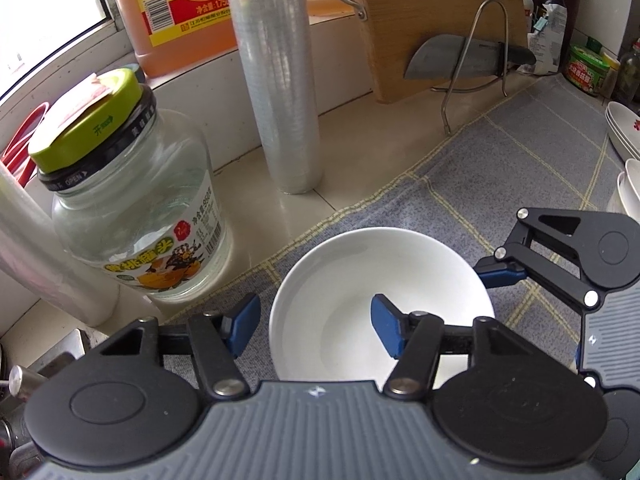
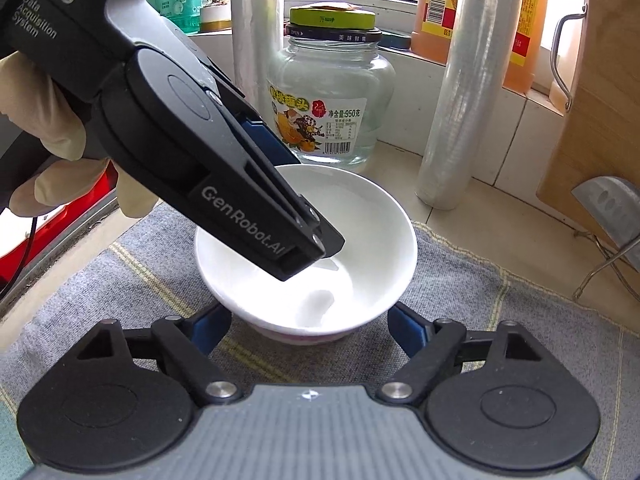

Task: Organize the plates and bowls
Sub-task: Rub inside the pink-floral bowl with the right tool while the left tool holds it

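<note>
White bowl sits on grey mat, left gripper wide astride its 9 o'clock rim, right gripper wide flanking it; only left view shows stacked plates at 3 o'clock.

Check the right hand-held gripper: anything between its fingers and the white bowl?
Nothing sits between the right hand-held gripper and the white bowl; its open fingers flank the bowl's base. But the left hand-held gripper already straddles the far rim, one finger inside, so both crowd the same bowl.
</note>
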Action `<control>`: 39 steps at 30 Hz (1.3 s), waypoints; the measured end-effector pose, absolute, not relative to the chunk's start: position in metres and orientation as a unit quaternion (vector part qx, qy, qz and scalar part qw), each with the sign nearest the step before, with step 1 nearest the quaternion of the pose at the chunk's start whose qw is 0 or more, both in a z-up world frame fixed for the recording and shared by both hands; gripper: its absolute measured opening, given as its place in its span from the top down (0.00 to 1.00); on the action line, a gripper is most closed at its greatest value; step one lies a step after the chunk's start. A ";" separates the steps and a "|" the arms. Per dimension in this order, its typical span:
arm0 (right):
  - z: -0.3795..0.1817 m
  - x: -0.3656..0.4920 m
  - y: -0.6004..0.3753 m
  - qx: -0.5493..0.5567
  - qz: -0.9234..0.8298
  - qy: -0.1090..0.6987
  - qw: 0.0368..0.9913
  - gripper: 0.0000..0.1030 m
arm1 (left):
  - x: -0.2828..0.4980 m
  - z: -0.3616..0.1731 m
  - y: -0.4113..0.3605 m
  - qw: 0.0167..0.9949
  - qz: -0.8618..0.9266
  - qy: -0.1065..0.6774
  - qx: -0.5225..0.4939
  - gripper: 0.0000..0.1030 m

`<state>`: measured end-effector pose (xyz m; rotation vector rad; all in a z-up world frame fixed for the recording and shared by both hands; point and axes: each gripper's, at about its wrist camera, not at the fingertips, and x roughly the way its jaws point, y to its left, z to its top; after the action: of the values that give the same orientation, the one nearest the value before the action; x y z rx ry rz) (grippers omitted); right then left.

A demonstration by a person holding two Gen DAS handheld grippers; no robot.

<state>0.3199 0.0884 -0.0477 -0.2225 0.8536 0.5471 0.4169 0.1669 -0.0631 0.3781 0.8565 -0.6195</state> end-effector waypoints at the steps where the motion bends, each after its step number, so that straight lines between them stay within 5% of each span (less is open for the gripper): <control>1: -0.047 0.318 0.088 -0.107 0.261 0.407 0.869 0.15 | 0.417 -0.063 0.167 0.845 -0.297 0.408 0.178 0.41; 39: -0.033 0.310 0.082 -0.101 0.254 0.402 0.874 0.16 | 0.434 -0.065 0.167 0.799 -0.355 0.456 0.165 0.46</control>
<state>0.3098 0.0819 -0.0327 -0.2114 0.8387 0.5311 0.4339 0.1671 -0.0646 0.3533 0.9781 -0.7623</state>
